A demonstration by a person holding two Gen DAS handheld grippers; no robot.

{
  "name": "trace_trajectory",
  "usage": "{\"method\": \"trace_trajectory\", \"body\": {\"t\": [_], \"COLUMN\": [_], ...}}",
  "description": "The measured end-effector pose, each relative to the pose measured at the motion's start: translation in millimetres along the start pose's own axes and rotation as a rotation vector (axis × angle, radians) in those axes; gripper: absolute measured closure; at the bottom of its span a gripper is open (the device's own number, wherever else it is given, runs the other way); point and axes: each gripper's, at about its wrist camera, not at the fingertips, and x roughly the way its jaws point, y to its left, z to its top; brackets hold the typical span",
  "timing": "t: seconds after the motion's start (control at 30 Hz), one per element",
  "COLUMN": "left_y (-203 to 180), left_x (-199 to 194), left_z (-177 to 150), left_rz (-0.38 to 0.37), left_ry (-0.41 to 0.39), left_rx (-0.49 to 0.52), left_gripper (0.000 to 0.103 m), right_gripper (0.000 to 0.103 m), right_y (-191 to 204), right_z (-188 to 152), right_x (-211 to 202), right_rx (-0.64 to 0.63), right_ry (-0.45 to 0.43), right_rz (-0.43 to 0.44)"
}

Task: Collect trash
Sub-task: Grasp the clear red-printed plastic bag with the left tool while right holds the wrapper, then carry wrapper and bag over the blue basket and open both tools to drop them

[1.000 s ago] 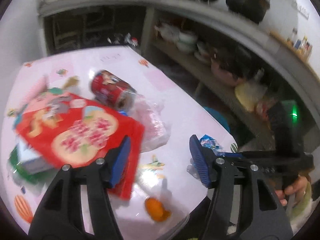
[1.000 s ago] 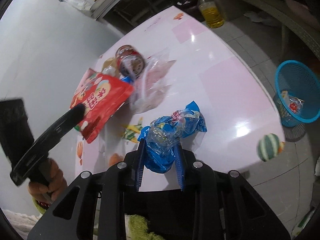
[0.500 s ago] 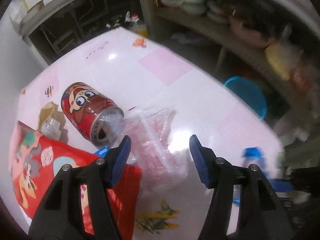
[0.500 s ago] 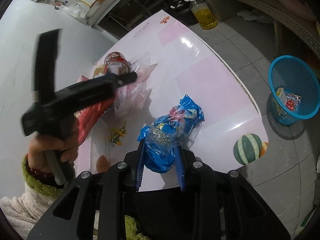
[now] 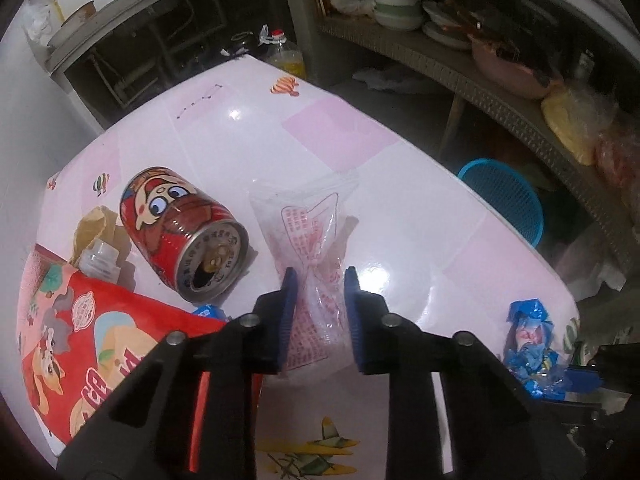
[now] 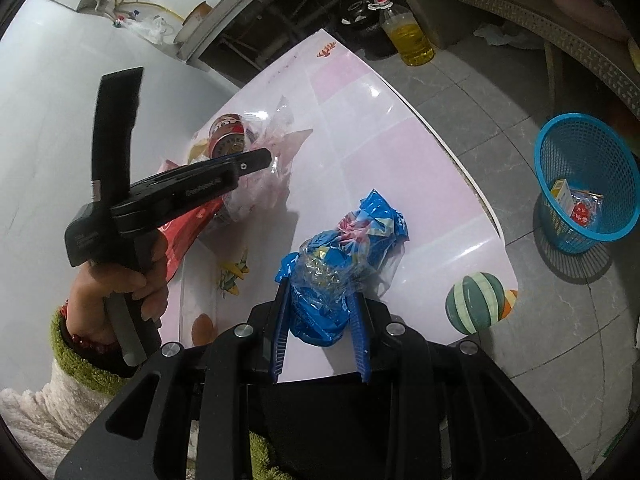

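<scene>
Trash lies scattered over the glossy white-and-pink table (image 5: 360, 148): a crumpled clear plastic bag with pink print (image 5: 316, 240), a red drink can with a cartoon face (image 5: 180, 232) on its side, a large red snack packet with cartoon animals and yellow lettering (image 5: 92, 344), and a crumpled blue plastic wrapper (image 6: 340, 256).

The left gripper (image 5: 318, 280) points steeply down at the clear bag, and its blue-padded jaws are closing with the bag's bunched middle between them; the pads look to be pinching the film. The bag's printed text is too small to read. Just left of it the can shows its silver top with the opened tab hole; ring text around the rim is illegible. Behind the can sit a tan paper scrap (image 5: 94, 224) and a small clear plastic piece (image 5: 98, 260), touching the red packet's upper edge.

The right gripper (image 6: 320, 292) is clamped on the blue wrapper near the table's near edge, pads pressed against both sides. In the right wrist view, a hand (image 6: 120, 288) wearing a red bead bracelet and a fuzzy cream sleeve with green cuff grips the left tool's handle; the embossed lettering on the tool's arm is unreadable.

On the tiled floor beyond the table stands a blue plastic mesh basket (image 6: 584, 140) holding a small yellow-white carton and a red wrapper. A bottle of yellow oil (image 6: 408, 36) stands past the far corner.
</scene>
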Motion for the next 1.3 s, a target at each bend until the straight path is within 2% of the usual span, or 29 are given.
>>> {"method": "trace_trajectory", "body": {"t": [0.1, 0.27, 0.47, 0.63, 0.8, 0.93, 1.0, 1.1, 1.3], "left_y": [3.8, 21.1, 29.9, 10.9, -35.5, -82.9, -109.3, -151.9, -219.4], "left_x": [-12.4, -41.7, -65.5, -82.2, -93.1, -85.9, -69.6, -34.9, 41.1], "left_z": [-0.1, -2.3, -3.7, 2.6, 24.5, 47.3, 61.0, 79.4, 98.2], "left_rz": [-0.052, -0.219, -0.353, -0.4, -0.473, -0.516, -0.535, -0.526, -0.526], "left_ry": [-0.049, -0.137, -0.157, -0.171, -0.174, -0.128, -0.073, 0.014, 0.191], "left_rx": [-0.037, -0.152, -0.229, -0.182, -0.085, 0.002, 0.036, 0.097, 0.162], "left_gripper": [0.083, 0.084, 0.084, 0.084, 0.084, 0.084, 0.084, 0.084, 0.083], "right_gripper": [0.076, 0.077, 0.078, 0.079, 0.079, 0.079, 0.079, 0.079, 0.079], "right_y": [-0.5, -2.3, -3.5, -12.0, -39.2, -80.3, -102.8, -141.7, -210.0], "right_z": [-1.3, -0.7, -0.3, 4.6, 8.6, 7.1, 6.2, 4.3, 14.9], "right_x": [-3.6, -12.9, -29.1, -53.1, -95.8, -134.4, -143.1, -143.7, -117.9], "right_rx": [-0.002, 0.004, -0.001, 0.022, 0.08, 0.18, 0.236, 0.329, 0.479], "right_ry": [-0.01, -0.037, -0.079, -0.141, -0.254, -0.361, -0.382, -0.389, -0.365], "right_rz": [0.007, 0.028, 0.03, 0.03, -0.04, -0.117, -0.139, -0.178, -0.217]}}
